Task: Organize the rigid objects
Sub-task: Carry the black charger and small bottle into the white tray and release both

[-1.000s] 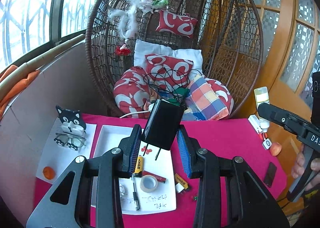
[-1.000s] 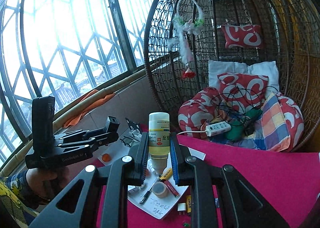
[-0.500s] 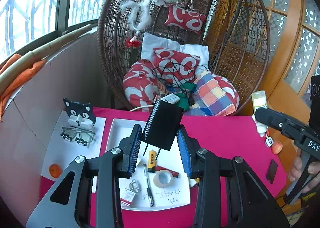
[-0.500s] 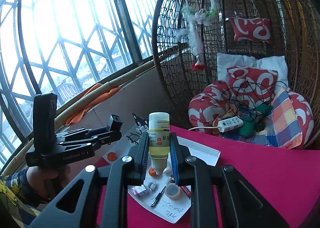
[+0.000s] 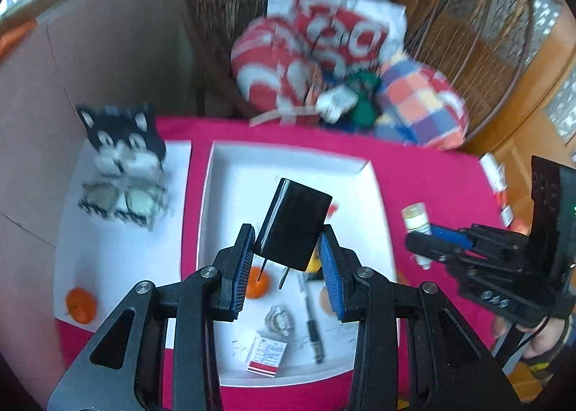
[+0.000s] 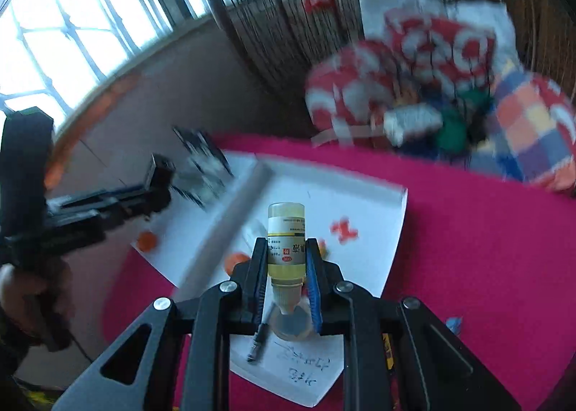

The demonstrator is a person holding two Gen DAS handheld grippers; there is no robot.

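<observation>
My left gripper point(image 5: 288, 259) is shut on a black plug adapter point(image 5: 292, 223), prongs pointing down, held above the white tray point(image 5: 230, 173). My right gripper point(image 6: 287, 267) is shut on a small bottle of yellow liquid point(image 6: 286, 241), cap down, over the tray's near part point(image 6: 392, 209). The bottle point(image 5: 417, 222) and right gripper point(image 5: 468, 249) also show at the right of the left wrist view. The tray holds an orange ball point(image 5: 257, 283), a pen point(image 5: 311, 317), a small red-and-white box point(image 5: 266, 357), a metal clip point(image 5: 277, 317) and a tape roll point(image 6: 291, 324).
The tray lies on a pink tablecloth point(image 5: 432, 173). Left of it, a white sheet point(image 5: 118, 252) carries a cat-shaped holder point(image 5: 122, 144), glasses point(image 5: 118, 202) and an orange ball point(image 5: 81, 304). A wicker chair with cushions point(image 5: 342, 40) stands behind. A wall point(image 5: 90, 61) runs along the left.
Both grippers have tilted down and moved in over the tray, keeping the adapter and bottle. The view is blurred by the motion.
</observation>
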